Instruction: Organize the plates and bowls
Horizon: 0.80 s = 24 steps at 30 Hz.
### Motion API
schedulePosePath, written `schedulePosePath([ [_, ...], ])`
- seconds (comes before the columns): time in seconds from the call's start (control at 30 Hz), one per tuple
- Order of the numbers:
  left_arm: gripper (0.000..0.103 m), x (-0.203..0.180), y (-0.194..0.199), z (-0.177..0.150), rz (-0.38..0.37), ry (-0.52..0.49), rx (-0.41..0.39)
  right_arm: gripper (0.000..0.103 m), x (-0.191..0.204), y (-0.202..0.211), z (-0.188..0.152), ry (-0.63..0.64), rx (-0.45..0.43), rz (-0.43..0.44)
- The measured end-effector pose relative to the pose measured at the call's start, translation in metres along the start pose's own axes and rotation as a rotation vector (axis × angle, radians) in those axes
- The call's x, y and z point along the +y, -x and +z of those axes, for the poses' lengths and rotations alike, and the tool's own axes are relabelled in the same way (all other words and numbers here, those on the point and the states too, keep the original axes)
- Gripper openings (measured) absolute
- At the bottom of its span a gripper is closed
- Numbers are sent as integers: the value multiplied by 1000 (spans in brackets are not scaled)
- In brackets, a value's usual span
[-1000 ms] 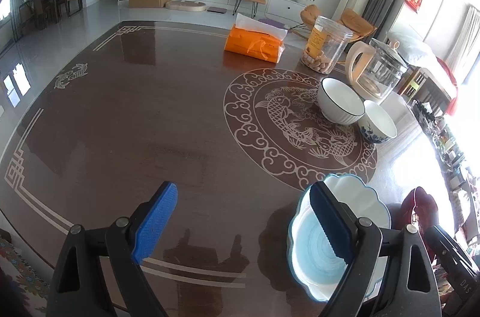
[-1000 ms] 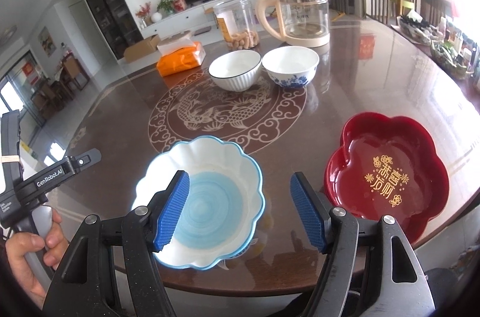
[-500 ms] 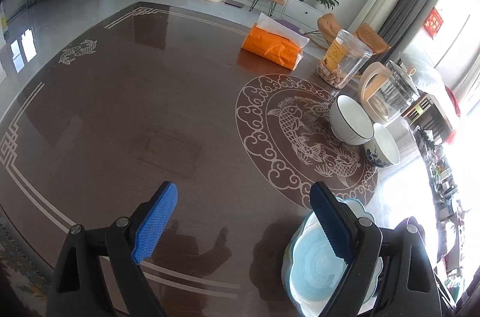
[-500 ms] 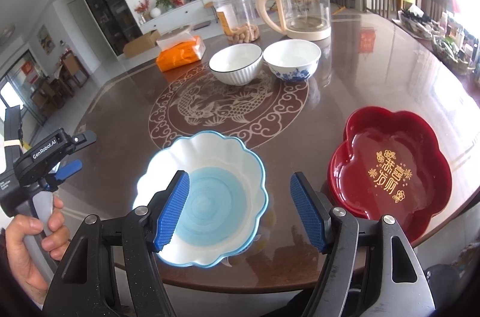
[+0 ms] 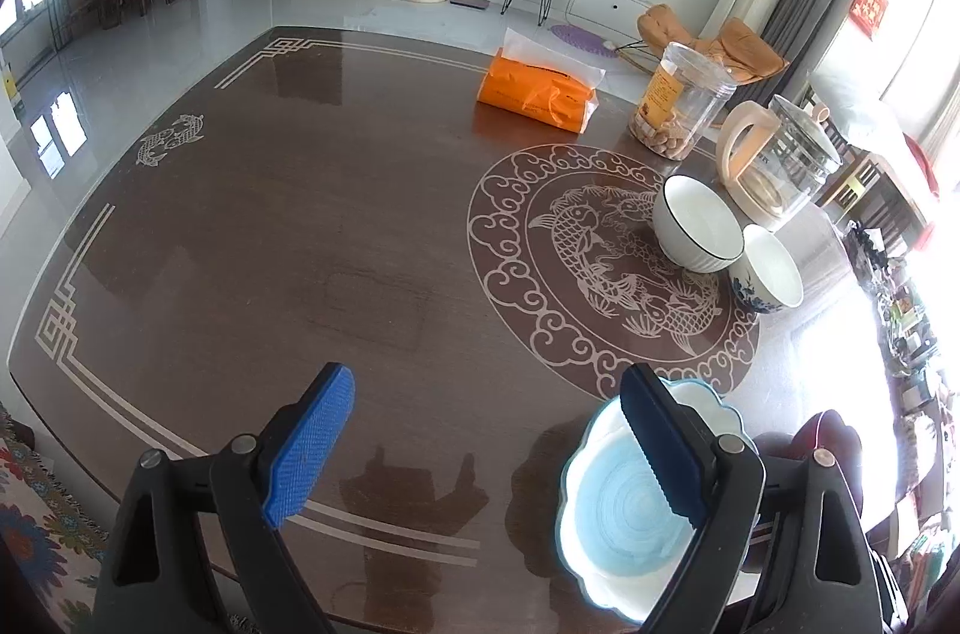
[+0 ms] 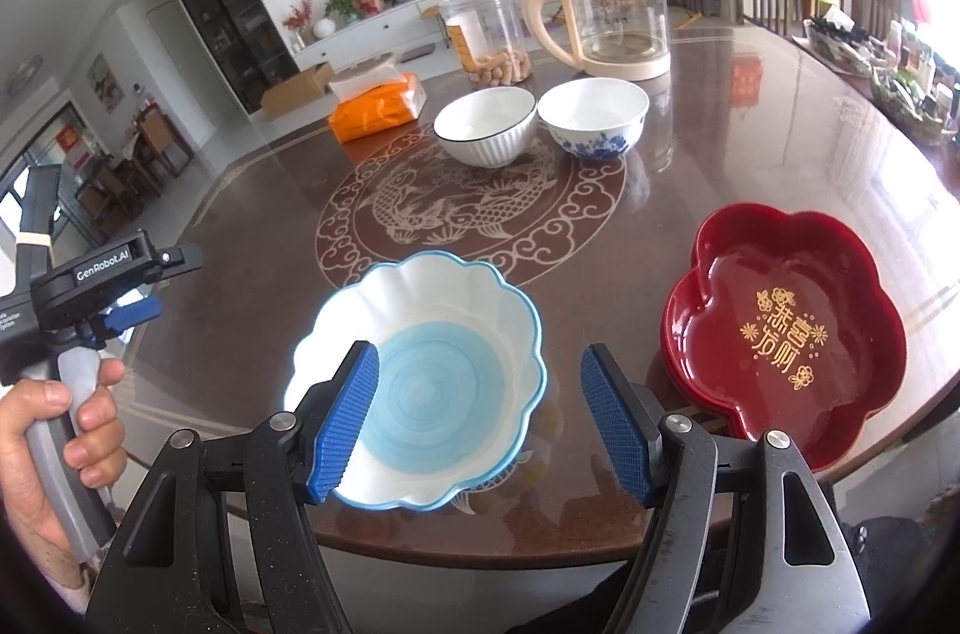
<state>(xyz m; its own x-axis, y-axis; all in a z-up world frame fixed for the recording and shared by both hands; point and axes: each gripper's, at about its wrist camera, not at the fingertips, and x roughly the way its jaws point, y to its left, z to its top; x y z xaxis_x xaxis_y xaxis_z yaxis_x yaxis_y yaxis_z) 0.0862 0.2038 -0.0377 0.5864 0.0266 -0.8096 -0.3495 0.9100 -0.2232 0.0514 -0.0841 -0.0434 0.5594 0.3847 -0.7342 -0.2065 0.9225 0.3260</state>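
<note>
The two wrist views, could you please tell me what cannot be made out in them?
- Left wrist: the red plate is mostly hidden behind the left gripper's right finger and washed out by window glare.
- Left wrist: the blue plate's near rim is covered by that finger.
- Right wrist: the writing on the jar is too small to read.

Left gripper [image 5: 486, 448] jaws spread wide, right gripper [image 6: 480, 418] jaws likewise, both empty

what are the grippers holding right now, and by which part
Nothing is held. The left gripper and right gripper both have their jaws wide open above the table, and the scalloped blue plate lies flat, ungripped.
</note>
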Motion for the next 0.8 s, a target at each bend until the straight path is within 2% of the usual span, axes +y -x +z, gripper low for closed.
schedulePosePath([
  [0.3,90,-17,31,-8,-8,-11,-32,74,-3,22,-4,15,-35,33],
  [0.47,90,-19,35,-13,-19,-33,-31,74,-9,26,-6,4,-43,38],
  [0.63,90,-24,17,-4,-63,-106,8,74,-23,21,8,-47,-39,27],
  [0.8,90,-35,-29,27,-134,-194,67,74,-56,-1,49,-199,30,38],
])
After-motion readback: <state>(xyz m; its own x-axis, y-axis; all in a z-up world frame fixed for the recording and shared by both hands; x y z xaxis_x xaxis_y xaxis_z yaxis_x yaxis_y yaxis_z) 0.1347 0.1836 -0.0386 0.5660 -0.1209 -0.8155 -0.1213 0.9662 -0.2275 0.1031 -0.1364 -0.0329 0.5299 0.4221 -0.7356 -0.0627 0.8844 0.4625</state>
